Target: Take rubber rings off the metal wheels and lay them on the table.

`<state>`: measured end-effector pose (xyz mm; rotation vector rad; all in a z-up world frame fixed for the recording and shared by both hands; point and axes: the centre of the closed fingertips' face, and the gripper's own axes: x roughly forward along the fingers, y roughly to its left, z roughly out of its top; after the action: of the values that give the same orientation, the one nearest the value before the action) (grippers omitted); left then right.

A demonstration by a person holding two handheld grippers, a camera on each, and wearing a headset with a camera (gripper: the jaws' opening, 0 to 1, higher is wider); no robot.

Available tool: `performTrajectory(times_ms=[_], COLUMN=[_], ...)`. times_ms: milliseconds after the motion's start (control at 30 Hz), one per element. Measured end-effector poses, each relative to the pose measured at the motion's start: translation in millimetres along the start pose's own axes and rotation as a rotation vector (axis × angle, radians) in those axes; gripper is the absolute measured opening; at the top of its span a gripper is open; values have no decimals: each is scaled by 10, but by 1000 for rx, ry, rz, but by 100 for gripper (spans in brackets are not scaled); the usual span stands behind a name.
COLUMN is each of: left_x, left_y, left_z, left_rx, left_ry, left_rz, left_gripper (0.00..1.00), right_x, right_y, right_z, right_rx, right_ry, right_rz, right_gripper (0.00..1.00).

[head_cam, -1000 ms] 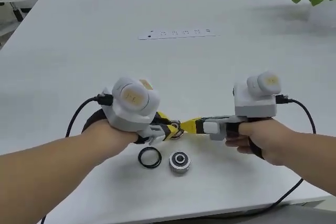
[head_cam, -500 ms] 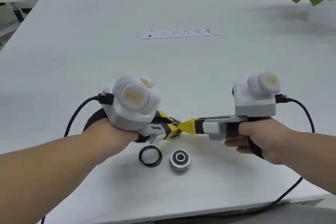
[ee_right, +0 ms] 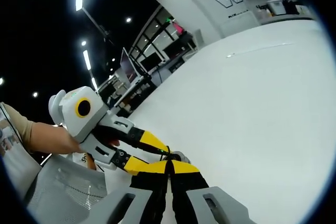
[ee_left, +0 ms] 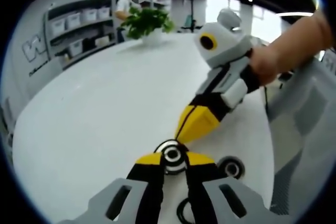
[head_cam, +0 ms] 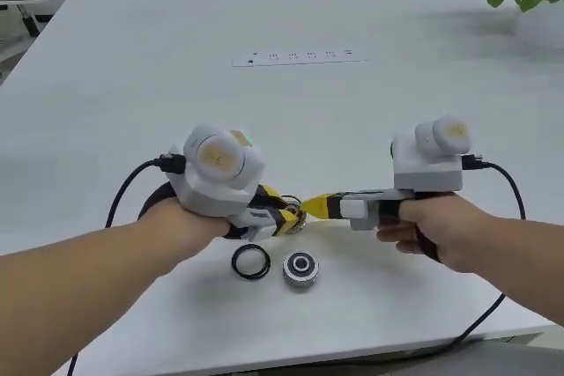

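- State: the left claw [ee_left: 171, 162] is clenched on a metal wheel [ee_left: 172, 154], which sits between its two yellow tips, clear of the desk [head_cam: 176, 68].
- State: the right claw [ee_left: 181, 136] has its jaws pressed together to a point. Whether rubber is pinched between them cannot be told.
- Key relation: the held wheel lies directly ahead of the right claw's tip, touching it or just short of it. The two claws meet nearly nose to nose, the right one slightly raised.
- Axis: the wheel's flat face is turned up along the left claw's jaws, so its rim faces the right claw. A peel would run away from the left claw, back along the right claw's own line.
- Nearer hand: the left claw already carries the wheel, so the right claw is the free tool for stripping.
- Ring on wheel: a dark outer band [ee_left: 162, 155] circles the held wheel and is judged to be its rubber ring.
- Finished items: a loose ring [head_cam: 251, 262] and a bare wheel [head_cam: 301, 269] lie side by side on the desk, just below the left claw's tips, on the person's side.
- View difference: the left gripper view shows the wheel's face and the contact point. The right gripper view shows its own shut jaws [ee_right: 169, 167], with the wheel a small grey patch beyond them. The head view gives the desk layout, but the contact is too small to read.
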<state>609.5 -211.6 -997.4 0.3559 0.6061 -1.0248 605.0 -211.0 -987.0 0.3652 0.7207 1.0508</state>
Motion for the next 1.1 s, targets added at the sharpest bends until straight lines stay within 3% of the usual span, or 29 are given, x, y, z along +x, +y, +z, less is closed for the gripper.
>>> performTrajectory(times_ms=[167, 300, 667, 1100], left_x=[-79, -174, -510, -893], left_y=[-51, -107, -119, -118], left_z=[83, 86, 145, 16], left_rx=[-10, 3, -18, -67], left_ry=[-32, -38, -103, -141], left_rz=[-17, -28, -27, -8], left_gripper=[22, 24, 31, 40], right_x=[-17, -34, -80, -40], right_y=[38, 78, 170, 360], right_z=[11, 68, 138, 129], right_rx=[-3, 1, 16, 20], right_ry=[-2, -20, -46, -33], right_rz=[6, 16, 34, 72], right_gripper=[0, 0, 0, 0])
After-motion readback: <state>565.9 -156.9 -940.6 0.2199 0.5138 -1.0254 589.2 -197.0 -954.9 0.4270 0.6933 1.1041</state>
